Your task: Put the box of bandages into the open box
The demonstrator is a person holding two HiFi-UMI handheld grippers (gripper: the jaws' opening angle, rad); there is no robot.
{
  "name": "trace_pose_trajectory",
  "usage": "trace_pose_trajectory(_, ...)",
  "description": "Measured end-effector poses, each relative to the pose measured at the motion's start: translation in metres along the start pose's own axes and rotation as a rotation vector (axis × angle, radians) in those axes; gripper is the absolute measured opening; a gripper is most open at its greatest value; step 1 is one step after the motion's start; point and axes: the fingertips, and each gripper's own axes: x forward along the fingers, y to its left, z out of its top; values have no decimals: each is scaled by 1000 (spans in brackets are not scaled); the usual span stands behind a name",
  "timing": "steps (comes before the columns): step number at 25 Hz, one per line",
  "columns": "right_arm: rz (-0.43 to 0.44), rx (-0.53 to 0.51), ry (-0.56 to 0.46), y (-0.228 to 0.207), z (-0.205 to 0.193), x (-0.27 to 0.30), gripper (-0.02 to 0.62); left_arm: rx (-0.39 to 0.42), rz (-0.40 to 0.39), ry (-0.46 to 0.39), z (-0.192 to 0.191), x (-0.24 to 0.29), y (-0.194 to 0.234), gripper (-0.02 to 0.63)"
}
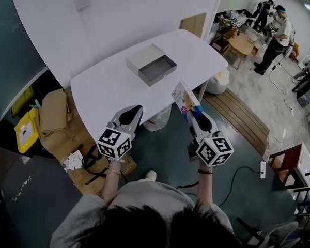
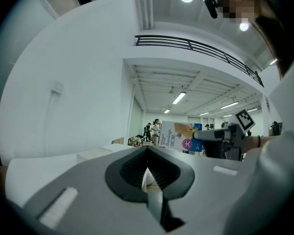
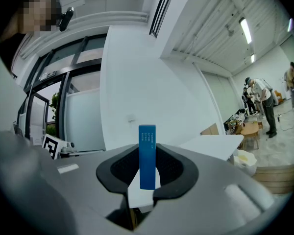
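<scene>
Smooth, matt white top of the table, with the open box of matt grey card at 12 o'clock on it. The box of bandages is printed card with a slight sheen. It sits between the dark ribbed pads of the right gripper, whose shell is matt grey plastic.
</scene>
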Motion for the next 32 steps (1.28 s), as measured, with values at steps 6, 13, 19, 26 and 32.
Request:
trace_pose_trajectory(6,-13,-5,2,-17,3,30,100,-11,-17,-8,2,33,24,-6)
trace_pose_trajectory(13,-14,-9,12,-35,5,57,100,-25,-45,-11,-1,64,35,-6)
trace_pose_trajectory(19,0,-14,29,-51,10,77,100,-39,-30,-16,-1,84,46,-6)
trace_pose_trajectory(26,68,-2,59,-78,14,113,101,-54,35,-5,-4,112,59,-6)
trace_pose_trajectory(32,150,7,105,-105,17,146,101,-75,103,4,-8,142,67,-6)
